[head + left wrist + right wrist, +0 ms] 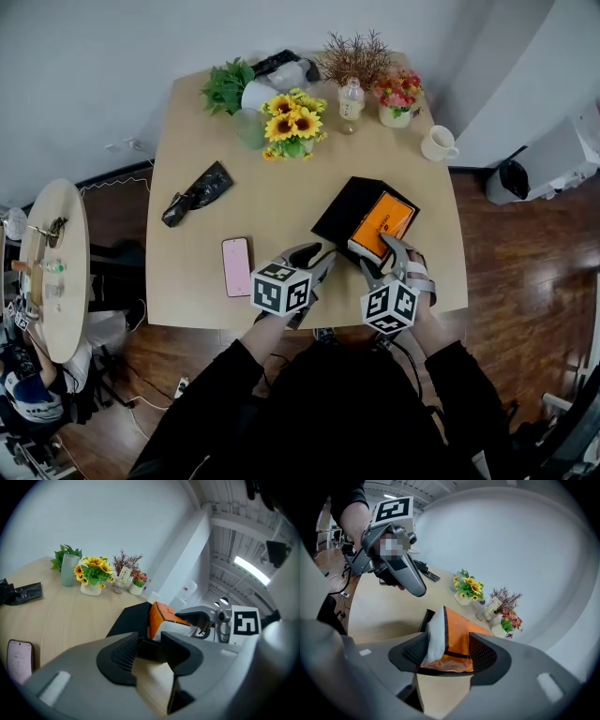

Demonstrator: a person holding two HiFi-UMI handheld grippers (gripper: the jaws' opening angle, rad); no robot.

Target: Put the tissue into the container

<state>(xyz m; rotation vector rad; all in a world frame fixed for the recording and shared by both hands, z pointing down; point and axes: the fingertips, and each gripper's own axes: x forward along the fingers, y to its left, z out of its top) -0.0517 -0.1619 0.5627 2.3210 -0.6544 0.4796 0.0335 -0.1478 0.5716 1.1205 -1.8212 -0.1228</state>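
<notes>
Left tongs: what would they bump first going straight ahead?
The left tongs pinch the black box by its edge; next, probably the orange tissue pack in the right tongs.

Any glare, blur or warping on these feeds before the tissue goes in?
Head view: even light, sharp, no glare on the table. Left gripper view: heavy fisheye bend, dark corners, bright ceiling light. Right gripper view: same bend, orange tissue pack sharp.
</notes>
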